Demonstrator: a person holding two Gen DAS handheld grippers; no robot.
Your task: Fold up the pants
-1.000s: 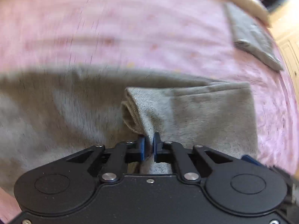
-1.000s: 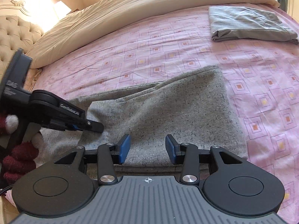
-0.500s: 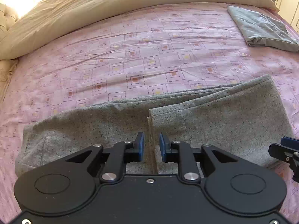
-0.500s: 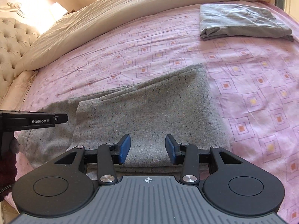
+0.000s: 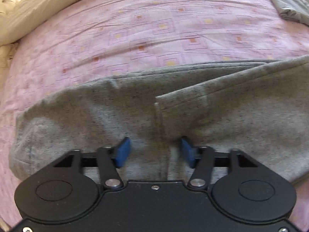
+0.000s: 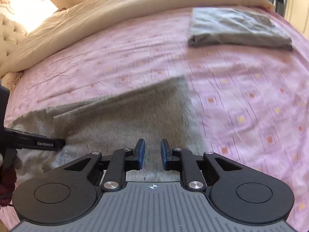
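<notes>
We see the grey pants (image 5: 222, 116) lying flat on the bed's pink patterned sheet (image 5: 154, 29), one leg end folded back over the rest so that its hem edge runs down the middle of the left wrist view. Our left hand-held gripper (image 5: 155, 151) points steeply down at this fabric; its jaws have just been opening and now stand wide apart, the blue pads (image 5: 122, 151) on either side of the folded hem edge without pressing on it — nothing is held. From the right wrist view that same left hand-held gripper comes in from the left edge, its black finger tip touching or just above the cloth; we cannot tell which.

Our right hand-held gripper (image 6: 152, 153) hovers low over the near edge of the pants. Its jaws have just been closing and now leave a narrow gap, with grey fabric visible behind it; the view is blurred, and the pads (image 6: 140, 153) do not appear to pinch anything.

Well apart from the pants, toward the far right of the bed, lies a folded grey garment (image 6: 237, 29). A cream duvet (image 6: 135, 5) is bunched along the bed's far side — beside a tufted headboard (image 6: 9, 32).
</notes>
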